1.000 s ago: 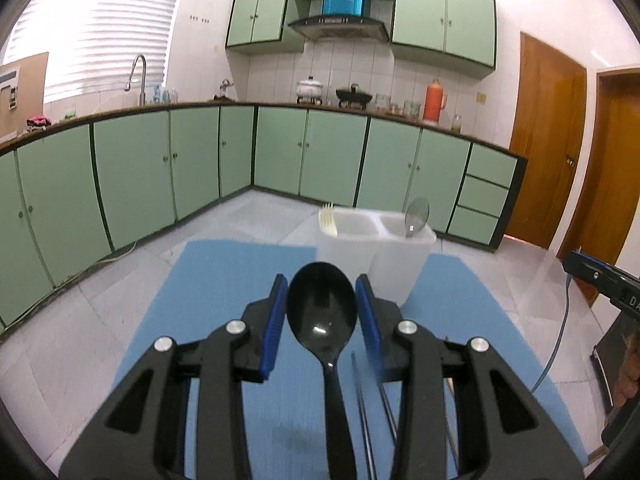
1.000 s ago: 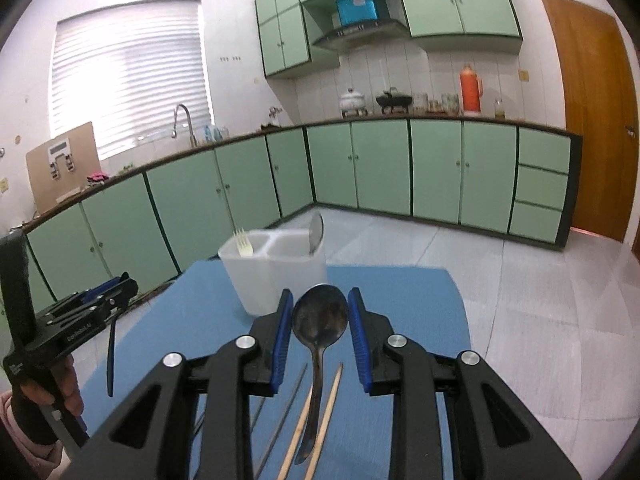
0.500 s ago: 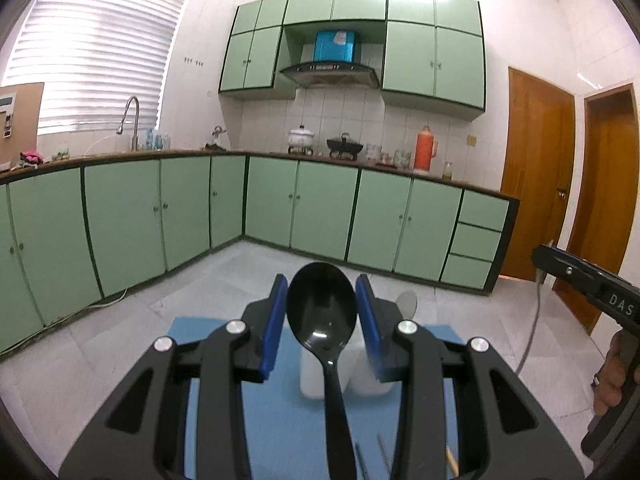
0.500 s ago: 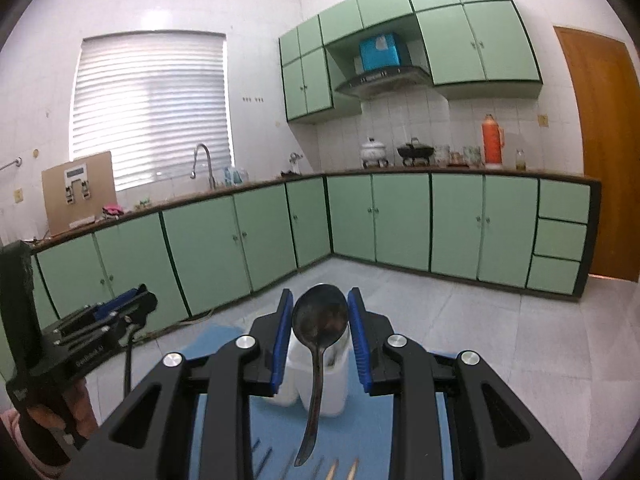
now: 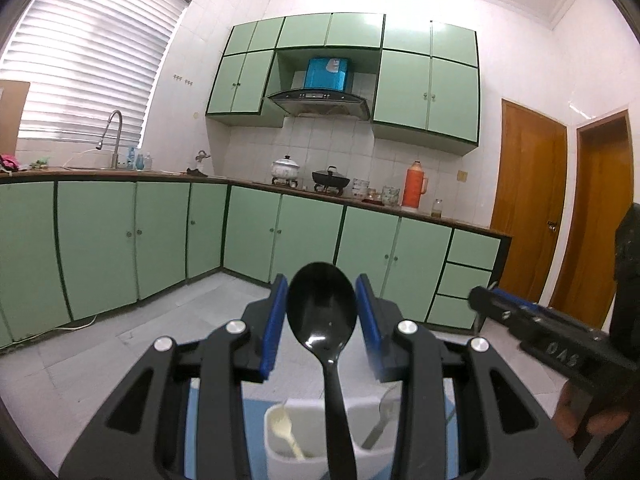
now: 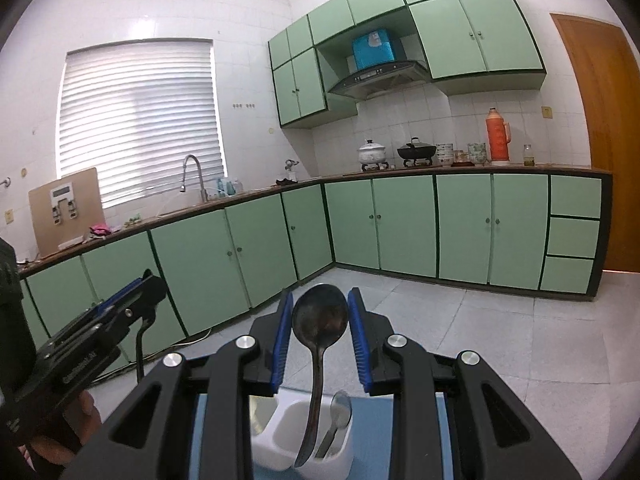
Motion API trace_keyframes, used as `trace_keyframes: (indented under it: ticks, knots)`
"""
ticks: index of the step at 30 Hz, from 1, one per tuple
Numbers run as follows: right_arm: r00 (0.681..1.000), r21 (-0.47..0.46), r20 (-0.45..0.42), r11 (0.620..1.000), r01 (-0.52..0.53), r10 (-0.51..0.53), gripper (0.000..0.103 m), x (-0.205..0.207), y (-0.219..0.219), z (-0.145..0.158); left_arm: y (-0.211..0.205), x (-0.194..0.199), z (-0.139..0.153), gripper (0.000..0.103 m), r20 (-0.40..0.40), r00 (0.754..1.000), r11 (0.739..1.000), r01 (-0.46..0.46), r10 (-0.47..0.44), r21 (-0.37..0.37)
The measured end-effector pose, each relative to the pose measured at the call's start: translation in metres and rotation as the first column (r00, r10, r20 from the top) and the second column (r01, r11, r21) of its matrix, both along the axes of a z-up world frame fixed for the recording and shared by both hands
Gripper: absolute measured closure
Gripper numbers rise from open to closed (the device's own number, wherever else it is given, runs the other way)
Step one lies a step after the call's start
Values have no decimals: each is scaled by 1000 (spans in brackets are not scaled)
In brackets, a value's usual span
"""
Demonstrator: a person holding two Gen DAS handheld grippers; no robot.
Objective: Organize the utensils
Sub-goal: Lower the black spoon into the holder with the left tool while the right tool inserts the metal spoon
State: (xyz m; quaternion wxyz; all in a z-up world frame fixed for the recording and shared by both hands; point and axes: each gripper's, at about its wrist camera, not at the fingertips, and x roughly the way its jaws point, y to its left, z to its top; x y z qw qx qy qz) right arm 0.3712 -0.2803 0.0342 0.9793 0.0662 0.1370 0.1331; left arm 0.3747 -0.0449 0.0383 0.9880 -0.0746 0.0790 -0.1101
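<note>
Left gripper (image 5: 321, 316) clamped on black spoon (image 5: 322, 312), bowl upward; right gripper (image 6: 319, 326) clamped on metal spoon (image 6: 319, 320), handle tip over the white holder (image 6: 280, 446); holder stands below on blue mat (image 6: 374, 432), containing spoon (image 6: 339, 412) and pale fork (image 5: 282, 426); green cabinets (image 6: 464, 228) beyond.

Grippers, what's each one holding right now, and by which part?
Left gripper: black spoon, by its bowl. Right gripper: metal spoon, by its bowl.

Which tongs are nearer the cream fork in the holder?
Left. The left tongs, gripping a black spoon, hang above the cream fork; the right tongs, gripping a metal spoon, over the neighbouring compartment.
</note>
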Motion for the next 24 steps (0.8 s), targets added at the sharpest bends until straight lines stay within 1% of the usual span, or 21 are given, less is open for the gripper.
trace_keyframes:
  ticks: [3,8,9,13,17,21,24]
  knots:
    - [1000,-44,7,999,20,-19,75,21,7,-8,-4,19,-10,70,-4,1000,1000,14,-14,-6]
    - [999,-70,13,997,32,-31,75,46,17,-25,-7,52,-34,70,-35,999,1000,22,-23,-19]
    - [999,-76,13,996,34,-33,75,50,19,-30,-3,54,-39,70,-40,999,1000,22,-23,-22]
    - [1000,-90,1,996,25,-25,75,54,26,-50,-2,62,-58,69,-58,998,1000,23,-23,-11]
    - [1000,-89,6,996,20,-20,75,46,30,-70,3,62,-76,69,-86,996,1000,21,-22,-12]
    - [1000,-91,-10,996,8,-9,75,39,32,-84,5,62,-92,68,-113,993,1000,18,-17,9]
    - [1000,-73,-23,997,-1,-1,75,36,29,-89,10,61,-99,68,-129,991,1000,18,-17,7]
